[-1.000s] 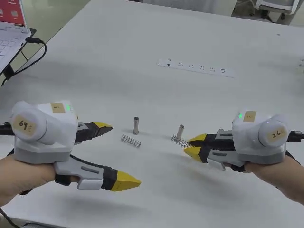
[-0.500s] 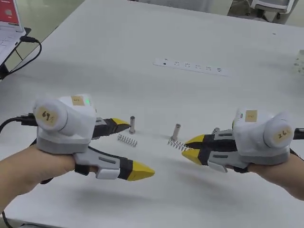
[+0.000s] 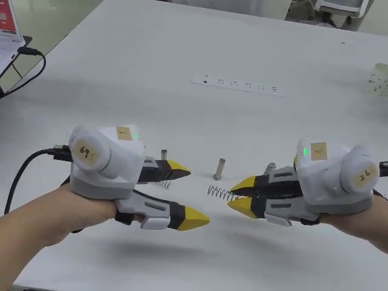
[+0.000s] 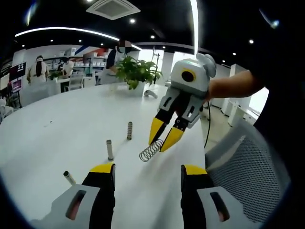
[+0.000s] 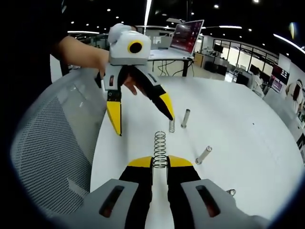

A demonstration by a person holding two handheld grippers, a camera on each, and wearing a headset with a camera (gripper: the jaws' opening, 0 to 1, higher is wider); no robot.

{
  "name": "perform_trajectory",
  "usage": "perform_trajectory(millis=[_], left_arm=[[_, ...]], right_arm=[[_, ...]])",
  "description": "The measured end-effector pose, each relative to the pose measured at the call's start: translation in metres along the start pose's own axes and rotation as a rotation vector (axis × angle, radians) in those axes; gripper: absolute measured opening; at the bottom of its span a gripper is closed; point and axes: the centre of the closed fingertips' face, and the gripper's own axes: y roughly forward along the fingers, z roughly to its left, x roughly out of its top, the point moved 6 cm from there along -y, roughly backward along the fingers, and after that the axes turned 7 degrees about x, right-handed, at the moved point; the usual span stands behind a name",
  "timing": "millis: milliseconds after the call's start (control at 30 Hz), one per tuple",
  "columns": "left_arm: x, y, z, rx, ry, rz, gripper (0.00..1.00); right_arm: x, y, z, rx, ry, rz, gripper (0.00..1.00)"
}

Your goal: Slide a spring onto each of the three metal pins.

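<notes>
Three short metal pins stand on the white table (image 3: 182, 60): one (image 3: 163, 156) by my left gripper, one (image 3: 219, 168) in the middle, and one (image 3: 270, 168) by my right gripper that looks ribbed. My right gripper (image 3: 241, 195) is shut on the end of a spring (image 3: 218, 193), which sticks out towards the left gripper; its own view shows the spring (image 5: 160, 145) past the jaws (image 5: 161, 163). My left gripper (image 3: 193, 196) is open and holds nothing, its jaws (image 4: 147, 168) facing that spring (image 4: 150, 150). A second spring (image 3: 163, 182) lies beside the left pin, partly hidden.
A white power strip (image 3: 239, 85) lies further back on the table. A laptop (image 3: 7, 27) and a black cable (image 3: 27, 70) sit at the far left edge. A grey mesh chair (image 5: 52, 138) stands close to the table's near edge.
The left gripper has moved right, towards the middle and over the loose spring. The right gripper has shifted slightly left, still holding its spring. The tips are now close together.
</notes>
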Motion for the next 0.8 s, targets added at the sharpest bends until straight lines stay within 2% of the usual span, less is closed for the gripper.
perform_trajectory(millis=[200,300,367,467,567,800], left_arm=[[0.004,0.01,-0.004,-0.027,0.012,-0.003,0.43],[0.006,0.014,-0.007,-0.052,0.005,0.0,0.33],[0.008,0.016,-0.01,-0.06,0.015,-0.009,0.3],[0.009,0.018,-0.011,-0.065,0.022,-0.01,0.29],[0.01,0.019,-0.012,-0.072,0.019,-0.018,0.26],[0.013,0.018,-0.015,-0.088,0.006,-0.042,0.16]], right_arm=[[0.0,-0.002,0.006,0.024,-0.01,0.009,0.08],[-0.001,-0.003,0.007,0.031,-0.018,0.016,0.08],[-0.001,-0.004,0.008,0.037,-0.018,0.013,0.08],[0.001,-0.005,0.009,0.041,-0.012,0.0,0.08],[0.007,-0.008,0.01,0.049,0.005,-0.035,0.08],[0.007,-0.01,0.01,0.056,0.005,-0.04,0.08]])
